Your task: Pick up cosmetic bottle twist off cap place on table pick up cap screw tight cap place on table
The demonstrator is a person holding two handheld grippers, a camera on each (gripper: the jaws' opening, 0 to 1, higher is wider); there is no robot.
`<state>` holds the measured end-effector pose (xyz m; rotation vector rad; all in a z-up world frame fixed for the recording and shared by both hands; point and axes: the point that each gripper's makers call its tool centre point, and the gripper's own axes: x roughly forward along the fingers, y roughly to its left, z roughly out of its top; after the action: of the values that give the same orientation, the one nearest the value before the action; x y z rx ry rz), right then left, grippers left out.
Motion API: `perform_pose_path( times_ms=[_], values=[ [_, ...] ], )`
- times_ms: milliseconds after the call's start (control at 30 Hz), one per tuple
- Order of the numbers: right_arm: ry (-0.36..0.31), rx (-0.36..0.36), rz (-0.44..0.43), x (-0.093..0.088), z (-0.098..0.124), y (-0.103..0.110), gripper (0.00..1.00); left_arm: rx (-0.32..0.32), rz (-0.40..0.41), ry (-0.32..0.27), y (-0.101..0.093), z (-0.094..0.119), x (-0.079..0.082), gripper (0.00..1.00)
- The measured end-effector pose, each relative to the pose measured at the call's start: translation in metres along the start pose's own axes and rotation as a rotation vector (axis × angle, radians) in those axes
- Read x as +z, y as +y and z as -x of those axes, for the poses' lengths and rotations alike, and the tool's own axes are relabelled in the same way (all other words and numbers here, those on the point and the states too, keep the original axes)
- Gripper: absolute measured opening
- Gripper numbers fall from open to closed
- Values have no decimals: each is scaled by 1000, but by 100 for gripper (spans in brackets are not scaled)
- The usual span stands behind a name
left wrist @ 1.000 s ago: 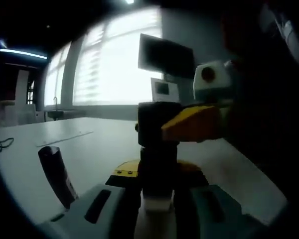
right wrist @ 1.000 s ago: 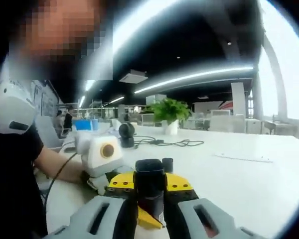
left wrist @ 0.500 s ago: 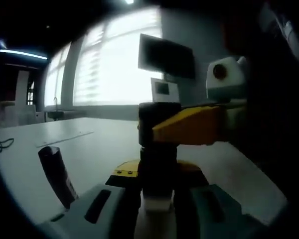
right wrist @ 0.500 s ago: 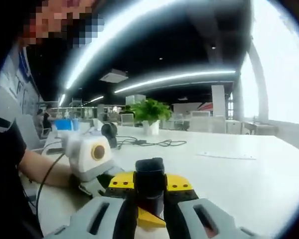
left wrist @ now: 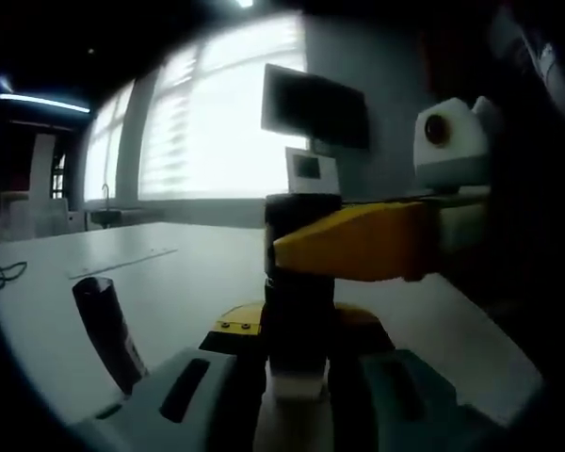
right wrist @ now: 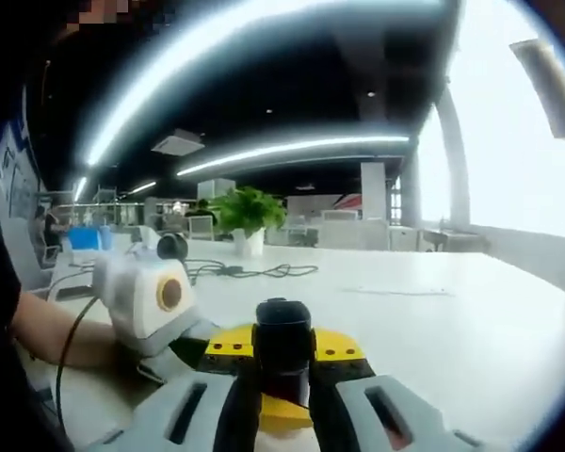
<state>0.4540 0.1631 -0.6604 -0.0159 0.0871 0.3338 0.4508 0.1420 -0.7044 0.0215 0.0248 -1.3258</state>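
In the left gripper view my left gripper (left wrist: 297,328) is shut on the dark cosmetic bottle (left wrist: 299,306), held upright above the white table (left wrist: 169,282). Its black cap (left wrist: 292,209) sits on top. My right gripper (left wrist: 311,247) reaches in from the right, one yellow jaw lying across the cap. In the right gripper view my right gripper (right wrist: 282,356) is shut on the black cap (right wrist: 282,331), and the left gripper (right wrist: 281,412) comes in from the left beneath it. The bottle body is hidden there.
A dark slim object (left wrist: 108,330) stands on the table at the left. A monitor (left wrist: 315,104) hangs before bright windows. Across the table (right wrist: 433,330) are a potted plant (right wrist: 245,212) and cables (right wrist: 254,271). A person's forearm (right wrist: 61,330) rests at the left.
The right gripper has turned around the cap: in the left gripper view its yellow jaw slid left across the cap while its body swung right and up. The right gripper view has swung accordingly.
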Motion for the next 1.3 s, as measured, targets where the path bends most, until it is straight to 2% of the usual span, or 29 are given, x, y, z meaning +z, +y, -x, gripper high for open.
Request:
perform_pose_path(
  times_ms=[300, 467, 600, 867, 1033, 1233, 1300],
  values=[
    [2, -63, 11, 0, 1, 0, 12, 8, 1, 1, 1, 1, 0, 14],
    [-2, -125, -4, 0, 2, -2, 12, 14, -5, 4, 1, 1, 0, 14],
    [-8, -175, -9, 0, 3, -3, 12, 49, -7, 13, 1, 1, 0, 14],
    [-11, -225, -7, 0, 2, -5, 11, 132, -3, 18, 5, 1, 0, 14],
    [-15, -270, -6, 0, 2, -6, 12, 150, -5, 17, 10, 1, -1, 14],
    [-26, -262, -6, 1, 2, -7, 13, 140, 7, 11, 11, 1, -1, 14],
    [-28, -232, 18, 1, 0, -4, 14, 130, 19, 6, 12, 2, -1, 14]
  ],
)
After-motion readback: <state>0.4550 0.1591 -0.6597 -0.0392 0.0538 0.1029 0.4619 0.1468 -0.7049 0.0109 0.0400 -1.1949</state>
